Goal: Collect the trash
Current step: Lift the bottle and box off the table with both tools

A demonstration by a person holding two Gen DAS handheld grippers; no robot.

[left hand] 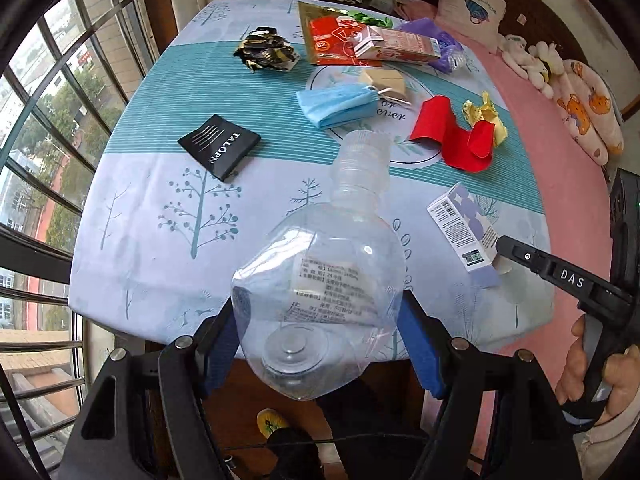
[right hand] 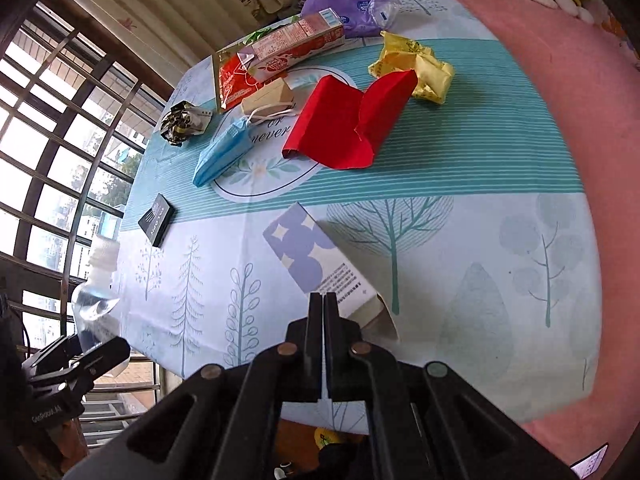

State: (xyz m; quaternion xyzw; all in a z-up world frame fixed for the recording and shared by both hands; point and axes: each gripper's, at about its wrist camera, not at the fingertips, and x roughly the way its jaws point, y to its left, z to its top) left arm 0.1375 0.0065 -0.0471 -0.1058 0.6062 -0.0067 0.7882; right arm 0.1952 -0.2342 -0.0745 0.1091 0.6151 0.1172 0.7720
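My left gripper [left hand: 318,320] is shut on a clear plastic bottle [left hand: 320,280] with a white cap, held above the table's near edge; the bottle also shows in the right wrist view [right hand: 94,292]. My right gripper [right hand: 323,300] is shut, its tips at the near end of a purple and white box [right hand: 316,256], which also shows in the left wrist view [left hand: 464,228]; whether it pinches the box flap I cannot tell. On the table lie a blue face mask [left hand: 340,104], red paper [left hand: 448,132], a black TALOPN packet [left hand: 219,146], yellow wrappers [right hand: 416,66] and a crumpled black-gold wrapper [left hand: 266,50].
A red carton [left hand: 396,46], a red-gold bag [left hand: 332,40], a small tan box [left hand: 384,80] and a purple bag [left hand: 436,44] lie at the far end. A barred window [left hand: 60,160] is on the left, a pink-covered bed [left hand: 560,184] on the right.
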